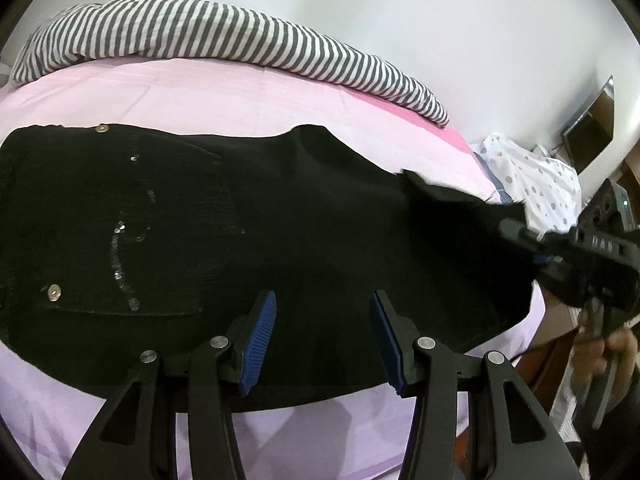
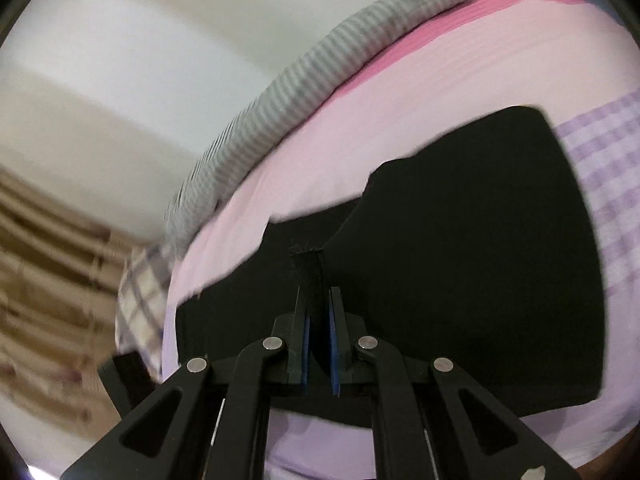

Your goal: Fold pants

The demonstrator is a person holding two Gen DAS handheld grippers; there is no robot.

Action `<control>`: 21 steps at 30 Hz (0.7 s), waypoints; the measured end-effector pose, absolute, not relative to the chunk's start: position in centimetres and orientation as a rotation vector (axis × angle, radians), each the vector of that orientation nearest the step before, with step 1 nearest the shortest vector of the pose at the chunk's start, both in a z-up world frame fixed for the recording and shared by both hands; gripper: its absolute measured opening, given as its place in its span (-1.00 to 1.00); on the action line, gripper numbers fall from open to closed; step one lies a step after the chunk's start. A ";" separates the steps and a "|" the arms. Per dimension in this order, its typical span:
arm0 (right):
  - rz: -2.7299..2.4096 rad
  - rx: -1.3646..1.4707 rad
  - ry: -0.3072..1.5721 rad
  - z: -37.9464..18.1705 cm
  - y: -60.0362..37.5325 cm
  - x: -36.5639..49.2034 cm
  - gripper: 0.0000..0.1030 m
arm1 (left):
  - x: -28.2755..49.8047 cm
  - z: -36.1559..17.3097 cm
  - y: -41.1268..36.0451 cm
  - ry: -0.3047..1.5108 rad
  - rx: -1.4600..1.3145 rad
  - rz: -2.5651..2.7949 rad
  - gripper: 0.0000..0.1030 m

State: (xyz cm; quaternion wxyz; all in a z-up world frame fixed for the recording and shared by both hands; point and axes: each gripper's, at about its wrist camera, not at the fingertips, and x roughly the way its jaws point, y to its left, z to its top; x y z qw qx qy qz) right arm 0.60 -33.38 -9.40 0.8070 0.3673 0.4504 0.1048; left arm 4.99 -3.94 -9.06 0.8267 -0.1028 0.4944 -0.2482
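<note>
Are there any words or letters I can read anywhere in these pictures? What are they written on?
"DAS": raised letters on the black body of the right gripper, seen from the left wrist view; slightly blurred, so the reading is uncertain, and more letters may be hidden.
No readable text on the black pants; the sequin pattern on them forms no clear letters.
Nothing readable in the right wrist view, which is blurred.

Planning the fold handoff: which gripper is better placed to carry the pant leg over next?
Right. The right gripper is already shut on a fold of the black pants, lifting that end. The left gripper hovers open over the near edge, holding nothing.
</note>
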 end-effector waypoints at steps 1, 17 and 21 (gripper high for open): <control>0.243 0.776 0.989 -9.9 -32.4 0.8 -0.86 | 4.9 -9.0 -3.7 1.044 -0.220 -0.524 -0.03; 0.322 0.537 1.174 -13.9 -27.3 0.2 -0.81 | 5.1 -9.0 -3.4 1.050 -0.235 -0.529 -0.03; 0.334 0.427 1.205 -14.1 -26.0 0.2 -0.75 | 5.5 -8.9 -3.8 1.084 -0.281 -0.583 -0.03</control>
